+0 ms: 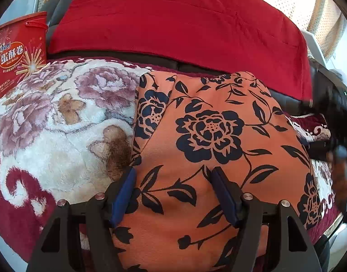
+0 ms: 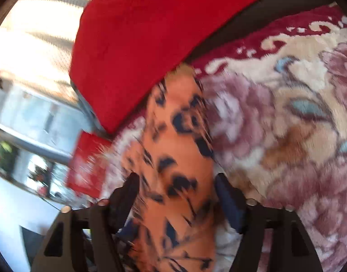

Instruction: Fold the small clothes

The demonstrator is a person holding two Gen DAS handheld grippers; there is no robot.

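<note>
1. Left wrist view: the orange floral garment (image 1: pixel 207 136) lies on a plush rose-patterned blanket (image 1: pixel 48 117), already doubled over itself, with one layer's edge running diagonally near its upper left corner. A red cushion (image 1: pixel 173 18) sits behind it and a red egg-roll tin (image 1: pixel 17 52) stands at far left.
2. The left gripper (image 1: pixel 173 195) hovers over the near part of the garment with its blue pads spread wide. Fabric shows flat between them; nothing is pinched.
3. Right wrist view: heavily blurred. The right gripper (image 2: pixel 178 199) has its jaws apart, with a strip of the same orange cloth (image 2: pixel 173 158) running up between them. I judge it is not clamped, since the pads stand clear of the cloth on both sides.
4. Step in hand, as I read it: between grasps, lining up for the next fold or a smoothing pass on a garment that looks partly folded.
5. To do it well: bring each gripper down at a free edge or corner, not mid-panel, and catch all stacked layers at once so the earlier fold does not slide apart.
6. Close fully before lifting. Lift both sides evenly, carry the edge across and lay it flush with the opposite edge.
7. Risk: the deep pile of the blanket may get pinched with the cloth. Keep the pads shallow.
</note>
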